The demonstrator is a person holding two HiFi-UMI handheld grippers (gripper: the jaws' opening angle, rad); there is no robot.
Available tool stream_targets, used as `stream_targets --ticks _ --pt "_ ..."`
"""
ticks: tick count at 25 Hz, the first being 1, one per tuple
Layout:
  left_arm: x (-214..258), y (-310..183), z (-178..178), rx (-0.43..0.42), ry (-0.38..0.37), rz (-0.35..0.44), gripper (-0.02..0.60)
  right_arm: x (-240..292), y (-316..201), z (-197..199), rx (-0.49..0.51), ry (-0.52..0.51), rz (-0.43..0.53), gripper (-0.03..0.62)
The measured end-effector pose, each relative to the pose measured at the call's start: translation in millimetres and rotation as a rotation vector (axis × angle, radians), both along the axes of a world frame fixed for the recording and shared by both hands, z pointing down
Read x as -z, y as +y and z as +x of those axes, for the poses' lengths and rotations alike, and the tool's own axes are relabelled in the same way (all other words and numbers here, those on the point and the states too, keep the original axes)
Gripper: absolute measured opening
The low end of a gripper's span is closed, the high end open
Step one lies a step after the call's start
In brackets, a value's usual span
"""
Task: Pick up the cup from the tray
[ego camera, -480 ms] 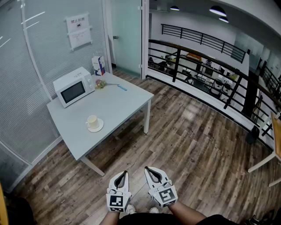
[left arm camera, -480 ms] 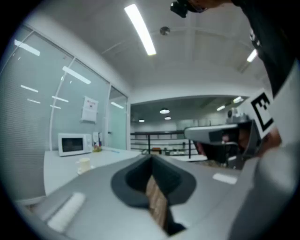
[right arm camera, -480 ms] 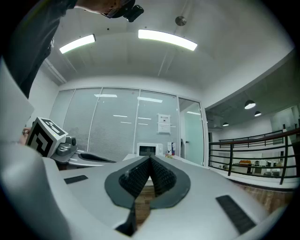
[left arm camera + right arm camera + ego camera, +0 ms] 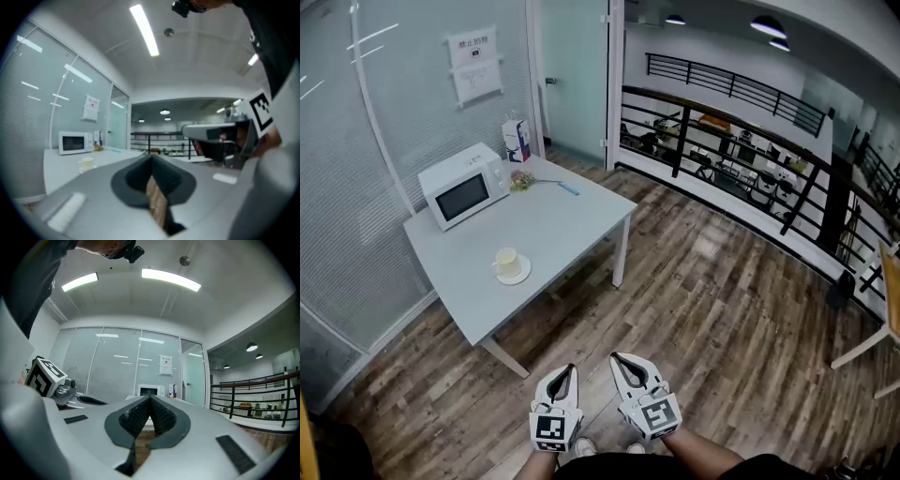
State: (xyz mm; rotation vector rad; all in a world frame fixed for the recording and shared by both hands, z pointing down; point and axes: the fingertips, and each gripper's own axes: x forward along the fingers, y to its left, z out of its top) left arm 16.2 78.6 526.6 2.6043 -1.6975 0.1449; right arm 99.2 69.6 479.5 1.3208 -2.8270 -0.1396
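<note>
A pale yellow cup stands upright on a small white saucer-like tray near the front of the grey table; it shows small in the left gripper view too, the cup. Both grippers hang low over the wooden floor, well short of the table. My left gripper is shut with nothing in it, its tips meeting. My right gripper is shut and empty as well, its tips pressed together.
A white microwave sits at the table's back left. A milk carton, a small bunch of flowers and a blue pen-like item lie near the far edge. Glass walls stand behind; a black railing runs to the right.
The view has shifted slightly, so the table and cup sit a little lower and further right. The grippers hold the same shut pose.
</note>
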Motion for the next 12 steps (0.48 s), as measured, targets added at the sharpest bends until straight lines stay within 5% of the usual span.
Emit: stream_targets --ticks 12 --pt "-8.1 -10.6 -41.4 -0.029 0.024 -0.015 0.003 -0.5 -2.5 -17.1 -0.029 -0.060 -0.068 0.003"
